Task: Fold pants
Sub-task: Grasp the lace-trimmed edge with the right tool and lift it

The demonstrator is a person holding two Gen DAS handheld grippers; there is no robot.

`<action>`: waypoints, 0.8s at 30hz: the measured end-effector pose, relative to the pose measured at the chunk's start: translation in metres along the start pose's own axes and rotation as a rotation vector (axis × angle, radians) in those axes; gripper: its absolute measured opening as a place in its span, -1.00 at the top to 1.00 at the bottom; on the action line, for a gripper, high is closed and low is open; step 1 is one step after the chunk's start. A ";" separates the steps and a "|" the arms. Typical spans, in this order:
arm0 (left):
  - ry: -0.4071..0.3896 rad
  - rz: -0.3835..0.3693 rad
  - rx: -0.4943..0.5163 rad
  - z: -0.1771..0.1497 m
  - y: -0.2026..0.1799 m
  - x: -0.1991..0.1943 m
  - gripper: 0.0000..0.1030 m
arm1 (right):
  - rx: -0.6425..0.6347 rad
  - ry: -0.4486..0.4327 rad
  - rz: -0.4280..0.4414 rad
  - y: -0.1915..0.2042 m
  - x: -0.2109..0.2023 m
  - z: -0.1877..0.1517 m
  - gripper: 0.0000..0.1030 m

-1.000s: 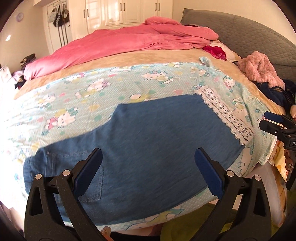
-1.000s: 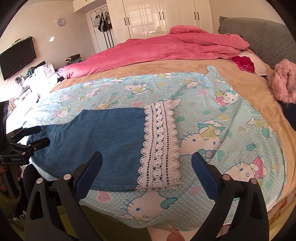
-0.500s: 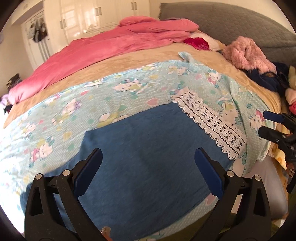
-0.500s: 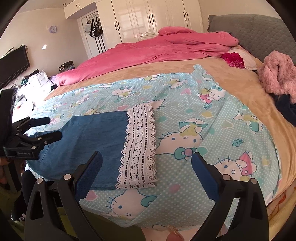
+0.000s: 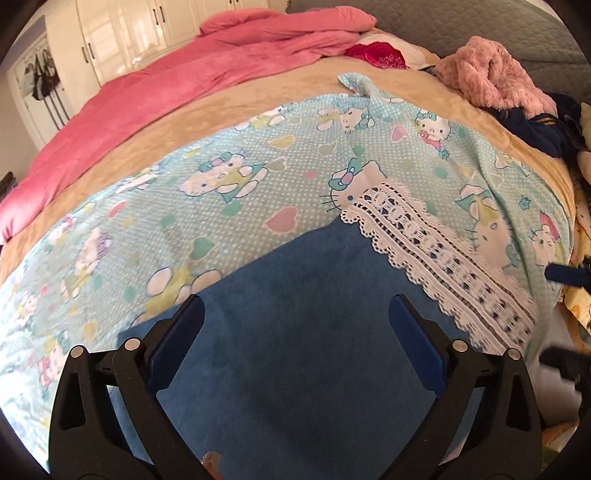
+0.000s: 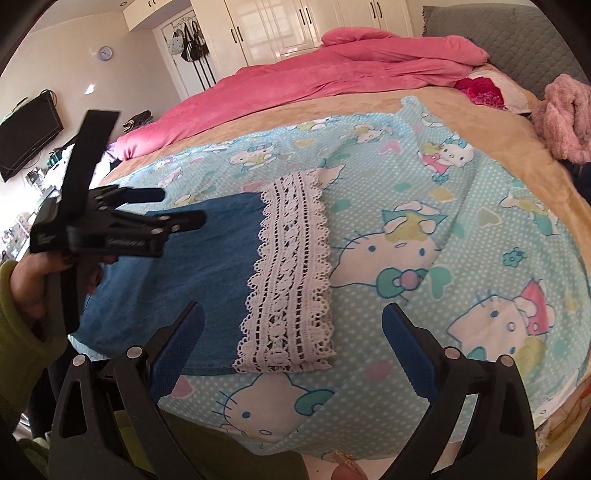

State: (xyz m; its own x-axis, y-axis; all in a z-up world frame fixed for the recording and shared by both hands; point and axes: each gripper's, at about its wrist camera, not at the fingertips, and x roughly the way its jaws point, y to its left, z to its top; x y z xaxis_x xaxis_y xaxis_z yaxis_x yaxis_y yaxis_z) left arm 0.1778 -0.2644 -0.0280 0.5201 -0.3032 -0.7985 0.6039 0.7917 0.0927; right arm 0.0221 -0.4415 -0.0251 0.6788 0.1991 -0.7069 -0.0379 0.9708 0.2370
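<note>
Blue denim pants (image 5: 303,325) with a white lace hem (image 5: 439,258) lie flat on the Hello Kitty sheet (image 5: 258,158) near the bed's front edge. My left gripper (image 5: 295,332) is open and empty, close above the denim. In the right wrist view the pants (image 6: 218,266) and lace hem (image 6: 291,273) lie left of centre. My right gripper (image 6: 291,339) is open and empty, above the lace hem's near end. The left gripper (image 6: 177,206) shows there too, held over the denim, jaws apart.
A pink duvet (image 5: 177,74) lies across the far side of the bed. A pink fluffy garment (image 5: 491,74) and dark clothes (image 5: 532,125) sit at the right. Wardrobes (image 6: 288,26) and a TV (image 6: 26,140) stand beyond.
My left gripper has moved right and closer along the pants toward the lace hem. My right gripper has come nearer the lace hem. Both stay open.
</note>
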 end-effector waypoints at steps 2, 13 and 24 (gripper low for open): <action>0.007 -0.009 0.006 0.006 0.002 0.010 -0.82 | 0.001 0.011 0.005 0.001 0.006 -0.001 -0.87; 0.061 -0.180 0.046 0.036 0.000 0.060 -0.81 | 0.050 0.069 0.039 0.004 0.031 0.001 -0.87; 0.083 -0.254 0.146 0.034 -0.036 0.071 0.26 | 0.010 0.126 0.028 0.011 0.050 0.004 -0.32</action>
State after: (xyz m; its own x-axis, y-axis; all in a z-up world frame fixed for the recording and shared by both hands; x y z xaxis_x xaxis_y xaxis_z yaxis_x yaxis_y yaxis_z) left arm 0.2142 -0.3324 -0.0679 0.2942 -0.4327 -0.8522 0.7919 0.6096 -0.0362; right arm 0.0582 -0.4217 -0.0553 0.5797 0.2417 -0.7782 -0.0472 0.9634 0.2640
